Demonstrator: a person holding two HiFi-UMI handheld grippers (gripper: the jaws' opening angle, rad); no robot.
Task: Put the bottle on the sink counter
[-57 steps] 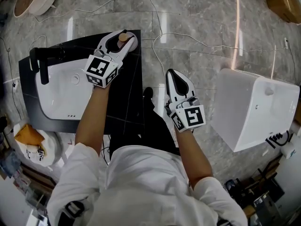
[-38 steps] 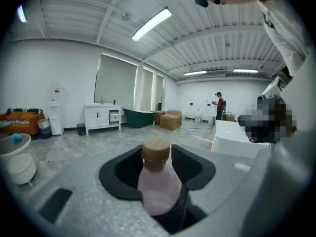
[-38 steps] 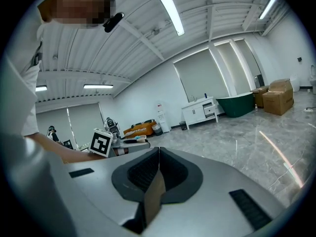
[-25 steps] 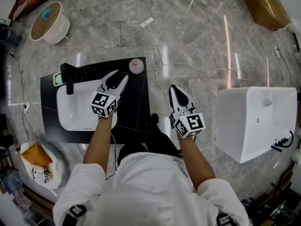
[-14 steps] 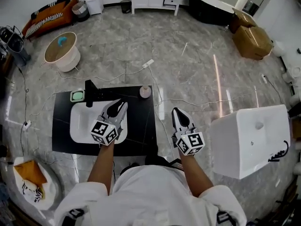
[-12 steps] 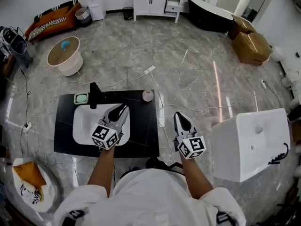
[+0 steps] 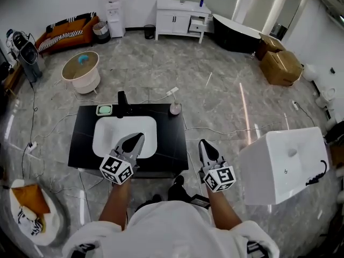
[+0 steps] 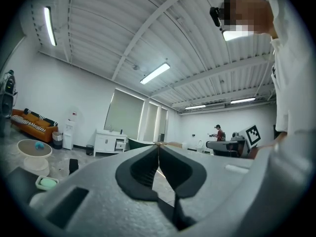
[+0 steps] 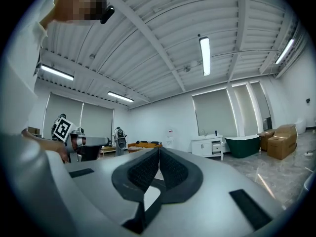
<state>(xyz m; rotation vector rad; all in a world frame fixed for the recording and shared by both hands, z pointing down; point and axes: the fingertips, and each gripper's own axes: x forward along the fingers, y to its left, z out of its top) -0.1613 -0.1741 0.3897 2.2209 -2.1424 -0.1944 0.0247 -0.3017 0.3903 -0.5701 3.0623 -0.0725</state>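
Marble floor (image 7: pixel 215 95) below; left gripper (image 7: pixel 138 137) and right gripper (image 7: pixel 203 143) point level, fingers together, empty (left's just closed).

The sink counter (image 7: pixel 80 141) is black around a white basin (image 7: pixel 105 138); at its 1 o'clock corner the bottle (image 7: pixel 175 108) is pale pink, at 11 o'clock a soap dish (image 7: pixel 104 110) mint green. The floor (image 7: pixel 215 101) is grey, marble-veined. The left gripper (image 7: pixel 138 136) and right gripper (image 7: pixel 203 142) are white, with black-and-white square markers.

- Bright and even, lit by ceiling tubes (image 9: pixel 204 56) overhead.
- Long glare streaks on the glossy floor (image 7: pixel 215 106) right of the surface (image 7: pixel 171 144).
- Fisheye bending throughout; dark rounded corners in both gripper views.
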